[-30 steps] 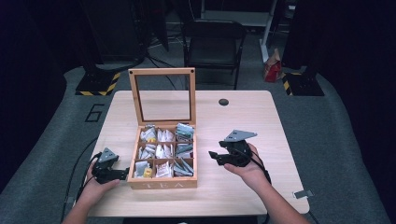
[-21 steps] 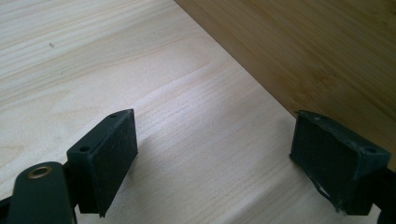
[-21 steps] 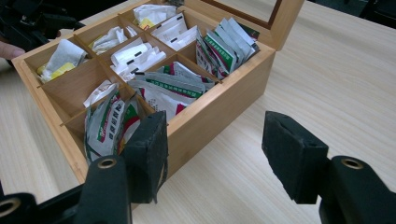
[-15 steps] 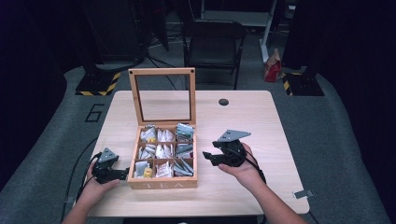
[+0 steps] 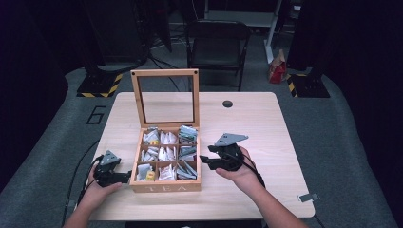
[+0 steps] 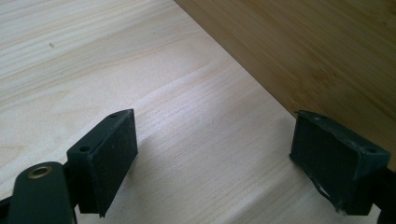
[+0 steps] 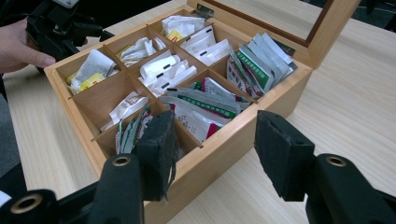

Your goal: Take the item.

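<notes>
The left gripper [image 5: 124, 177] rests on the table [image 5: 266, 123], jaws wide apart and empty, just beside the open wooden tea box [image 5: 164, 186]; the right gripper [image 7: 212, 154], also spread and empty, has edged closer to the box's right wall, likely approaching the nearest tea bags [image 7: 201, 105], needing a lift over that wall

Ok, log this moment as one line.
tea box: lid open, packets in compartments | left tool: open, at box's left wall | right tool: open, at box's right wall, nothing held | table
</notes>
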Tool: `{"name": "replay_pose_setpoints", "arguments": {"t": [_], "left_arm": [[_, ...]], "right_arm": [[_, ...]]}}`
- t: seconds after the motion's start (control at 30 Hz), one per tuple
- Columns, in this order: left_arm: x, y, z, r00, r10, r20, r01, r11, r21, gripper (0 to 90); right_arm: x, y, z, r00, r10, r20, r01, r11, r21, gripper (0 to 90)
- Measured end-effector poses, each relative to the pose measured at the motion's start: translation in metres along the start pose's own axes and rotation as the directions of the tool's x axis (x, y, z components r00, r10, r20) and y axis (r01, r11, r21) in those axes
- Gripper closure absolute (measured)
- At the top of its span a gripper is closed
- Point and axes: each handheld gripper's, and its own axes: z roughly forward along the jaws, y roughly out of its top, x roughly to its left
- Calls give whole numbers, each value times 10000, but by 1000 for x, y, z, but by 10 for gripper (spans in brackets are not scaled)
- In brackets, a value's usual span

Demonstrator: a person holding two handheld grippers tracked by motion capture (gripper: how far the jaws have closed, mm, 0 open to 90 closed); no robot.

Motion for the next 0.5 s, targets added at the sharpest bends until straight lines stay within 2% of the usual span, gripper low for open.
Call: {"name": "replay_pose_setpoints", "arguments": {"t": [0.1,0.4,0.5], "left_arm": [[0,0,0,10000,-4,3,4,10000,-1,142],[0,0,0,10000,-7,-1,7,10000,-7,142],[0,0,0,10000,-12,-1,12,10000,-8,142]], "right_arm": [[2,0,3,9997,-231,-27,231,9997,11,492],[9,-6,12,9993,-193,-308,198,9997,173,553],[11,-7,16,9985,-134,-539,146,9996,233,580]]}}
